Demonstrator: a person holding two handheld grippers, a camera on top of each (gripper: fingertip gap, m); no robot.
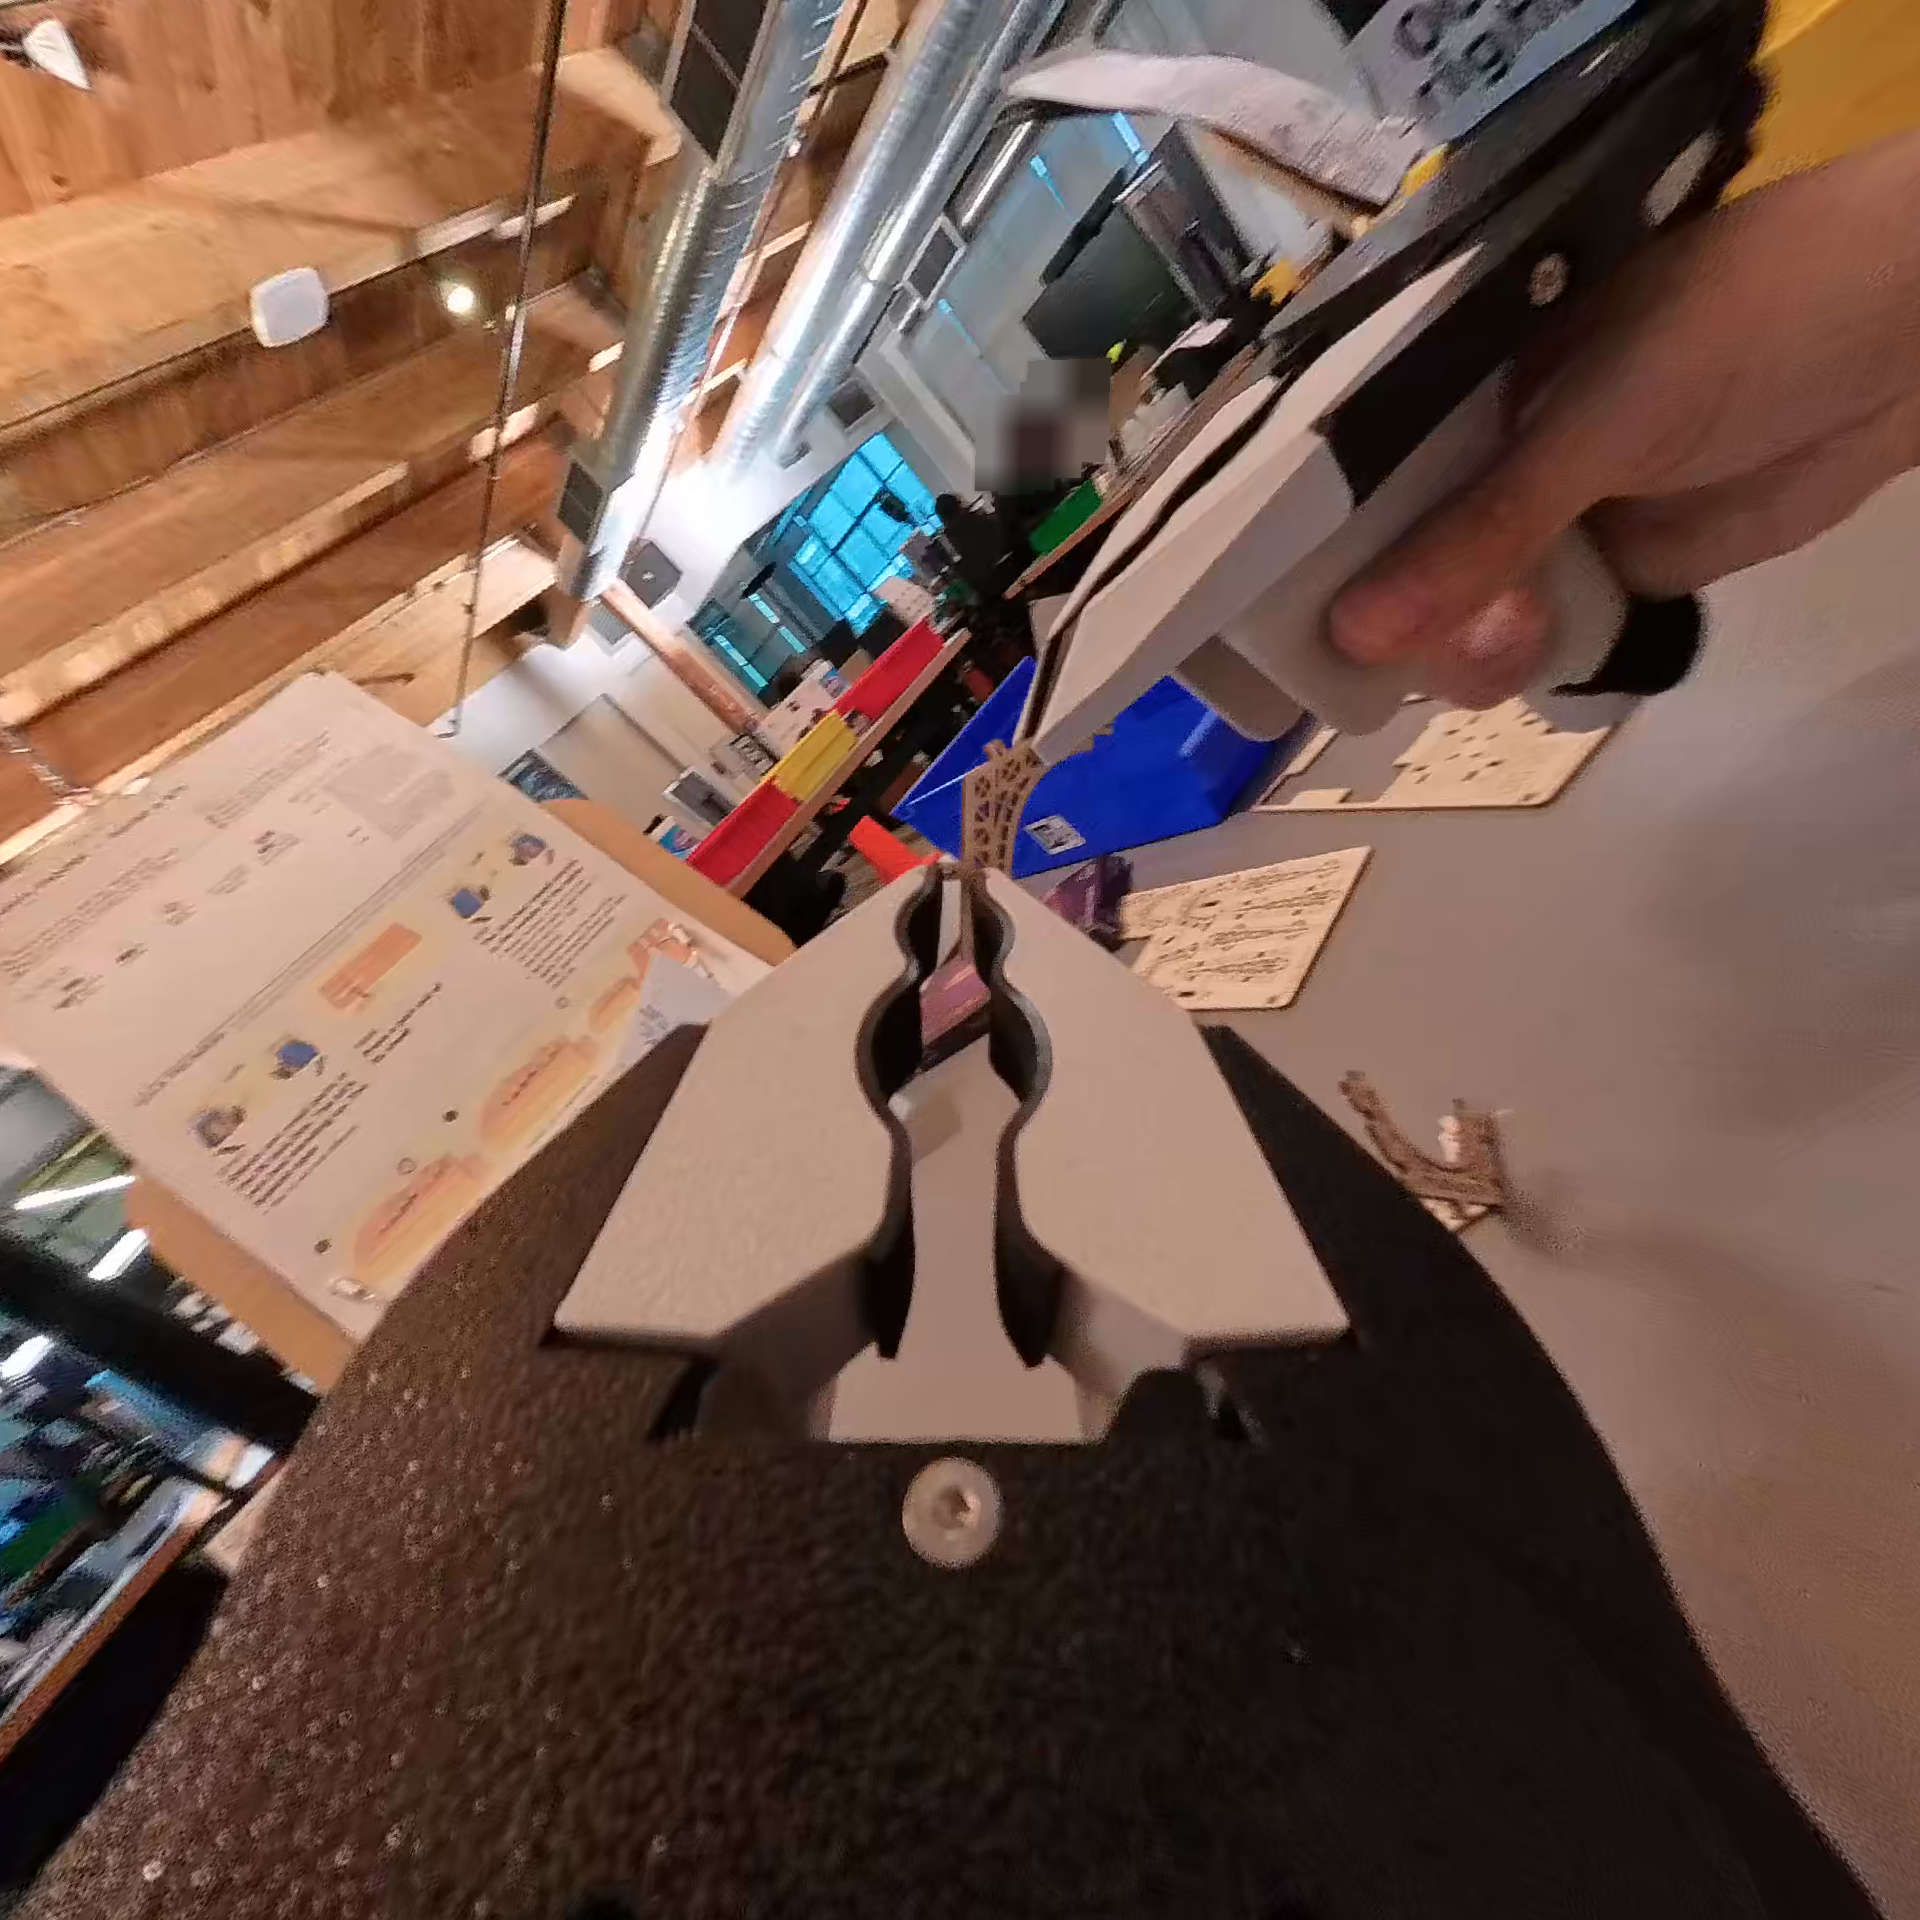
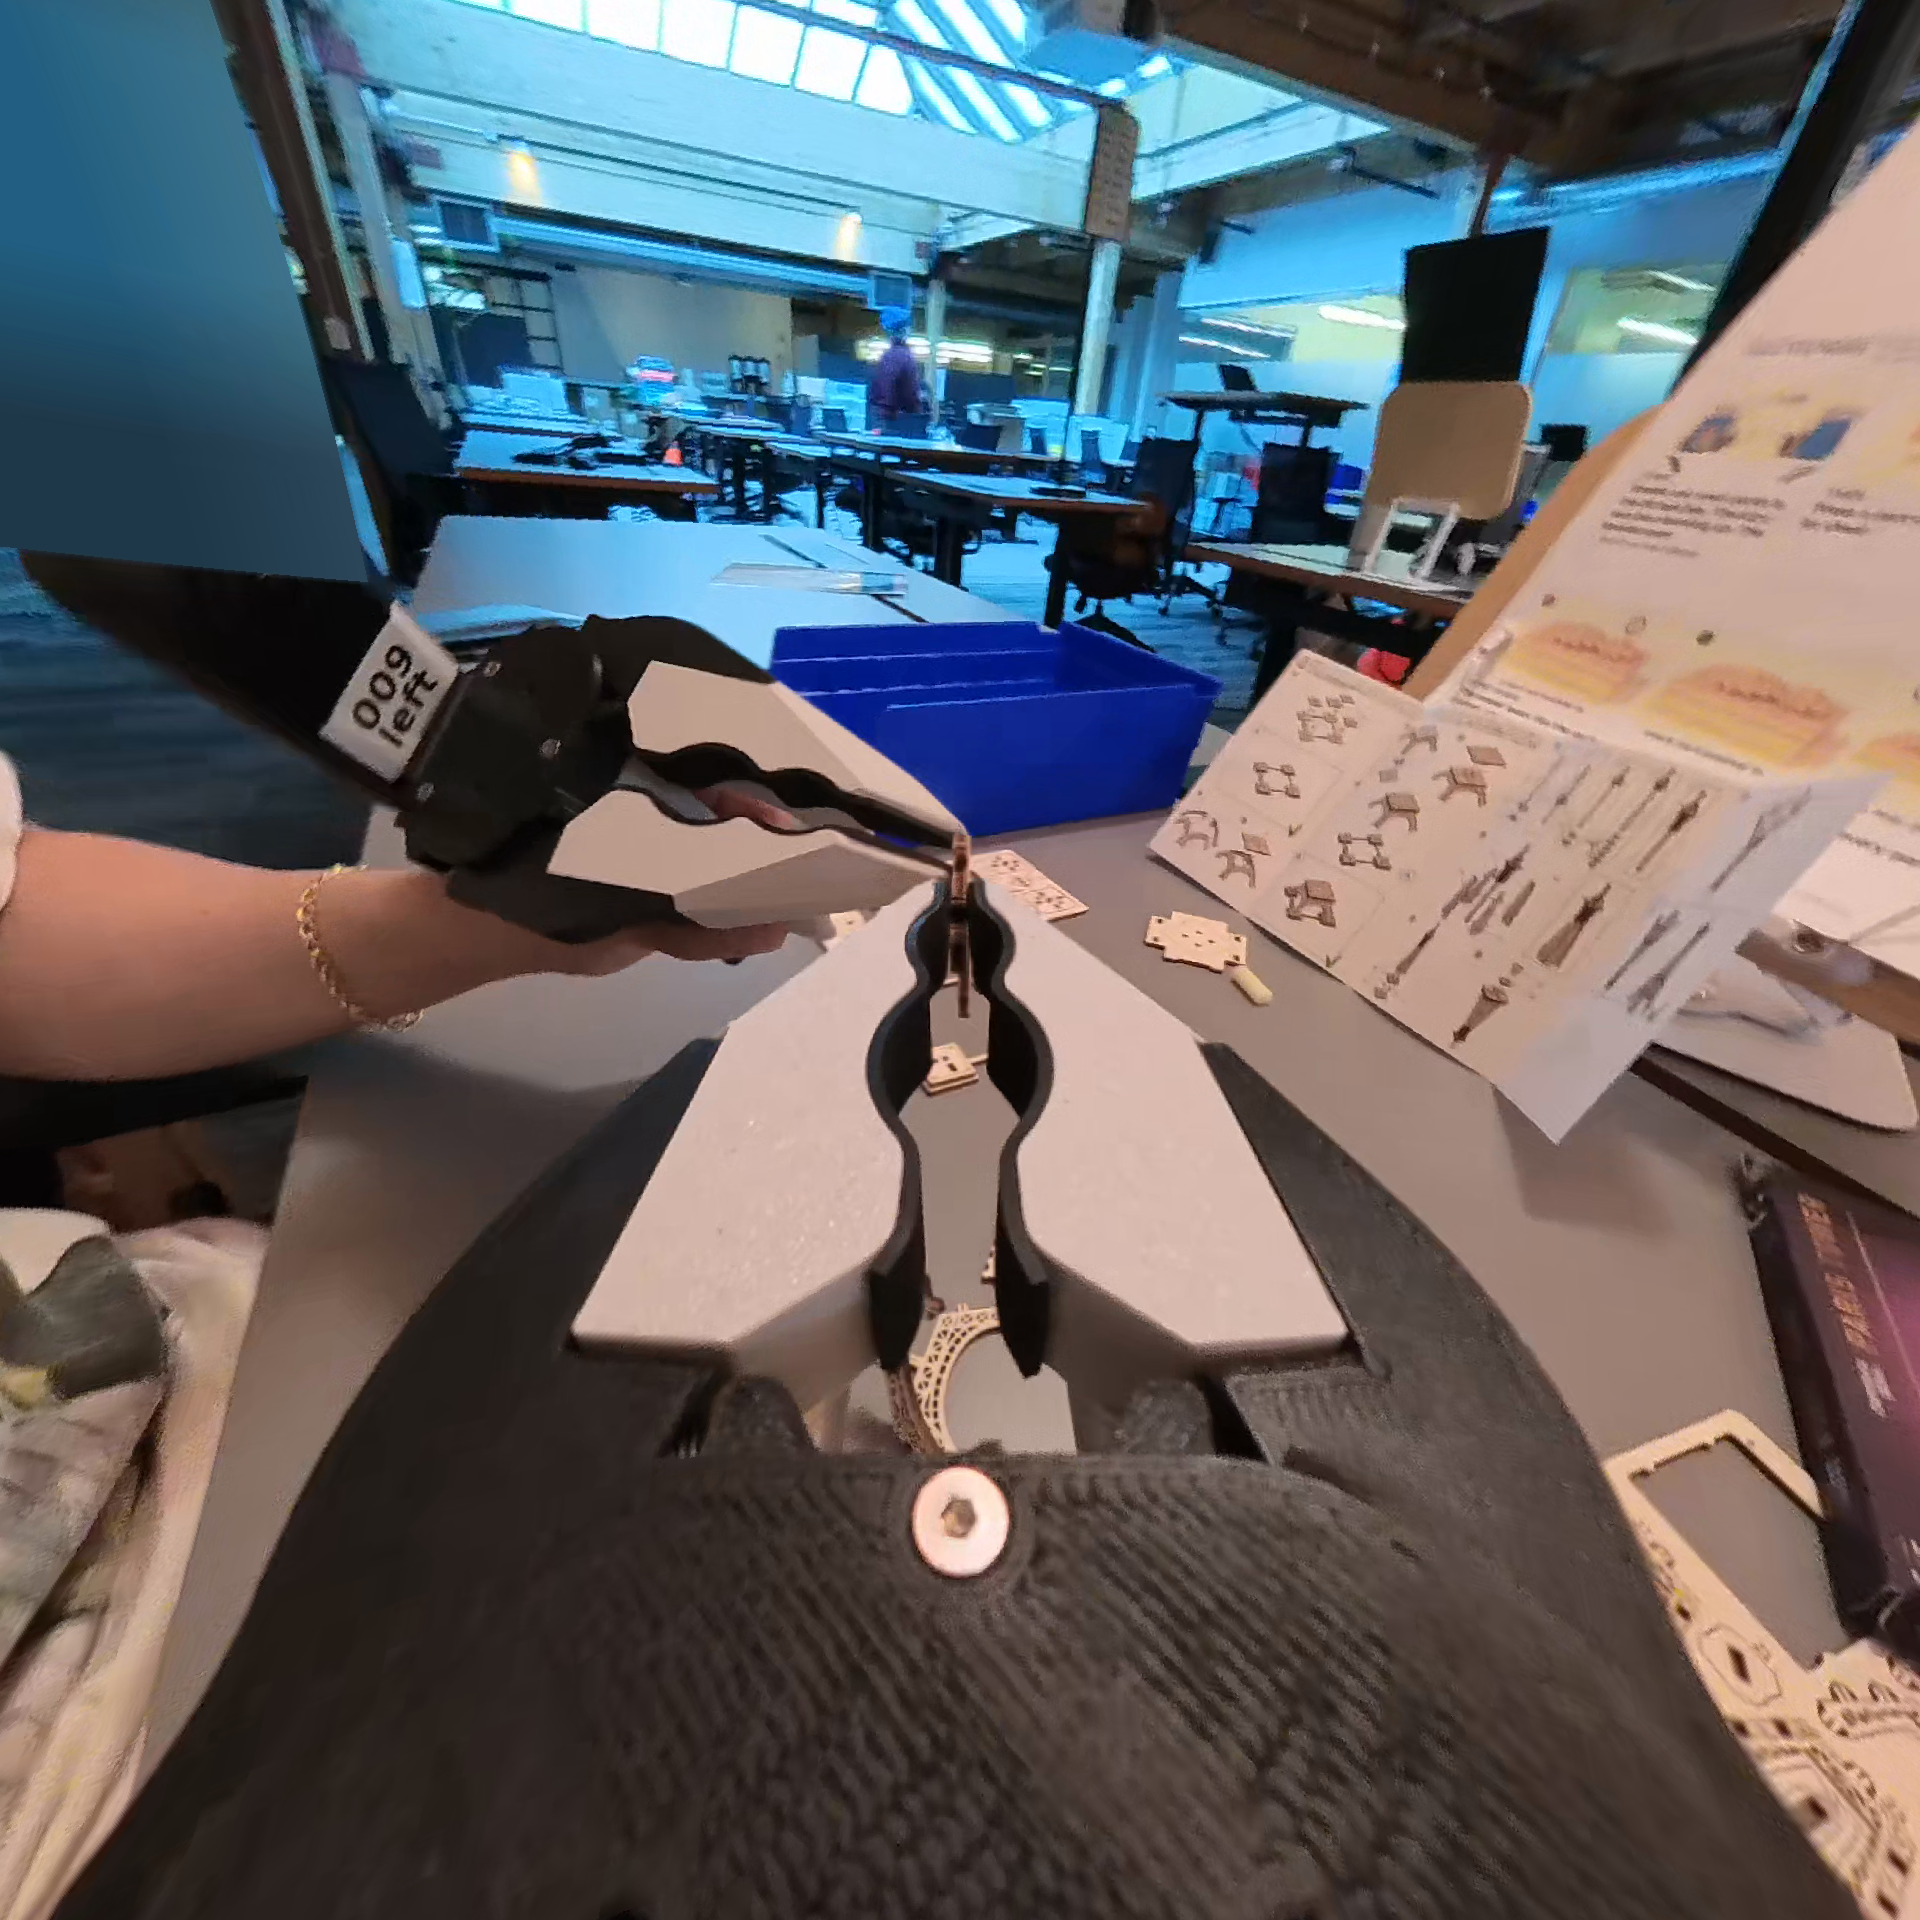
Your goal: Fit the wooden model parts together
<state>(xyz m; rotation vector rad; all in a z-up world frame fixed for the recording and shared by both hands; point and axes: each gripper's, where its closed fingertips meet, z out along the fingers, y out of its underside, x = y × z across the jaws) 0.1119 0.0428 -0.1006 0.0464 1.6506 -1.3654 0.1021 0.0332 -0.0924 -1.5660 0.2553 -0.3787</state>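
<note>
Above the desk [image 1: 1662,1039], at frame centre, our left hand-held gripper [image 1: 954,878] and right hand-held gripper [image 2: 961,904] each pinch a thin lattice wooden part [image 1: 992,800]. We risk snapping it if the tips twist or misalign.

The left gripper [image 2: 940,847] and right gripper [image 2: 961,899] meet tip to tip above the table, each with jaws pinched nearly together, each gripped from beneath by a bare hand [image 2: 665,940].
</note>
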